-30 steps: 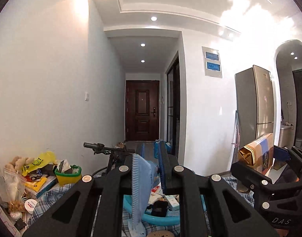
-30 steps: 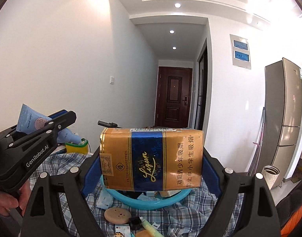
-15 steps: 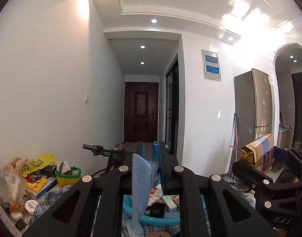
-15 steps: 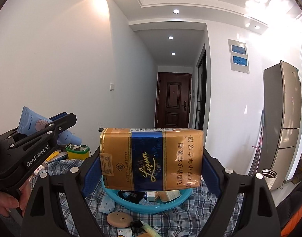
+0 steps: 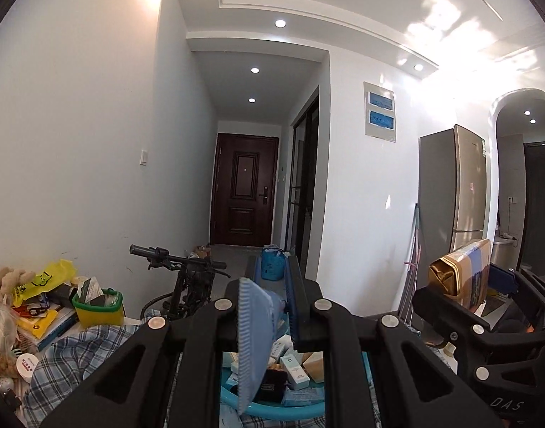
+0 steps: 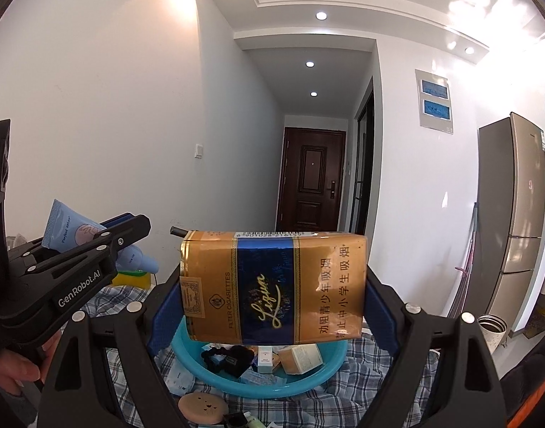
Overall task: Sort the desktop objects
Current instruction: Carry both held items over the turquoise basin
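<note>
My left gripper (image 5: 272,285) is shut on a light blue cosmetic tube (image 5: 252,342), held above a blue basin (image 5: 283,410); the tube also shows in the right wrist view (image 6: 69,232). My right gripper (image 6: 272,285) is shut on a gold and blue cigarette carton (image 6: 272,285), held above the blue basin (image 6: 258,388). The carton also shows at the right of the left wrist view (image 5: 461,278). The basin holds several small boxes and a dark pouch (image 6: 233,356).
The basin sits on a checked cloth (image 6: 372,367). A green and yellow tub (image 5: 99,306), books and snack bags (image 5: 33,296) lie at the left. A round tan compact (image 6: 202,406) lies in front of the basin. A bicycle (image 5: 186,285) and a fridge (image 5: 454,192) stand behind.
Both grippers have tilted or risen slightly with their loads; more of the basin's inside shows beneath them. Both grips are unchanged.
</note>
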{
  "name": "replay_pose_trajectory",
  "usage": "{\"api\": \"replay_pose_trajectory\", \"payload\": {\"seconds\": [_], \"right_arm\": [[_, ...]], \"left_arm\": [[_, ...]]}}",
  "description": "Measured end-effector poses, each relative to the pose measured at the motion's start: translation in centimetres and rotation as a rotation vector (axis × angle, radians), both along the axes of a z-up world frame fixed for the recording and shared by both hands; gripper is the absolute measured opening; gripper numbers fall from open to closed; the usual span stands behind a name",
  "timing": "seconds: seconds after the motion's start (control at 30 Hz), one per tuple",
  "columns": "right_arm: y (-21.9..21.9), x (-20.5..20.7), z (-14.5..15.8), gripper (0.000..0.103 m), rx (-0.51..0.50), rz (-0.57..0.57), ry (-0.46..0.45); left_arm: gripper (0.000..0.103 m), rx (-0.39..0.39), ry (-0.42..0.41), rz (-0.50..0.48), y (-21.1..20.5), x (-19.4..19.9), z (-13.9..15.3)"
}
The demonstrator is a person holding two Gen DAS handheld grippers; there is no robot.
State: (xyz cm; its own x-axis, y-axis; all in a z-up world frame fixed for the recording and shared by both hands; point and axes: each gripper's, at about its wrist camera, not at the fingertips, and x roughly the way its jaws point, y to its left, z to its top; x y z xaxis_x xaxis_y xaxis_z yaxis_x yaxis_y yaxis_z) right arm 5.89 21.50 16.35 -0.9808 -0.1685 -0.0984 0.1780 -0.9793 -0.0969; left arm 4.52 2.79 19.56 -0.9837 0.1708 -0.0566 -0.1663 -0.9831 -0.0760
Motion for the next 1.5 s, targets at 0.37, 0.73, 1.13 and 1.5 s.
{"api": "replay_pose_trajectory", "payload": {"seconds": [0.37,0.73,1.13,1.5], "right_arm": [[1.1,-9.7,-0.8,0.086,-0.038,-0.123,-0.026],[1.5,-17.7,-2.8,0.086,-0.012,-0.216,-0.085],[1.6,-22.3,-0.8,0.086,-0.036,-0.241,-0.105],[1.7,-26.8,-0.8,0.086,-0.011,-0.135,-0.429]], "left_arm": [[0.015,-0.061,-0.053,-0.011,2.7,-10.9,-2.6],[0.015,-0.051,-0.116,0.031,3.2,-21.0,-3.7],[0.015,-0.043,-0.127,0.104,2.7,-25.7,-1.9],[0.015,-0.091,-0.61,0.138,2.6,-30.9,-4.2]]}}
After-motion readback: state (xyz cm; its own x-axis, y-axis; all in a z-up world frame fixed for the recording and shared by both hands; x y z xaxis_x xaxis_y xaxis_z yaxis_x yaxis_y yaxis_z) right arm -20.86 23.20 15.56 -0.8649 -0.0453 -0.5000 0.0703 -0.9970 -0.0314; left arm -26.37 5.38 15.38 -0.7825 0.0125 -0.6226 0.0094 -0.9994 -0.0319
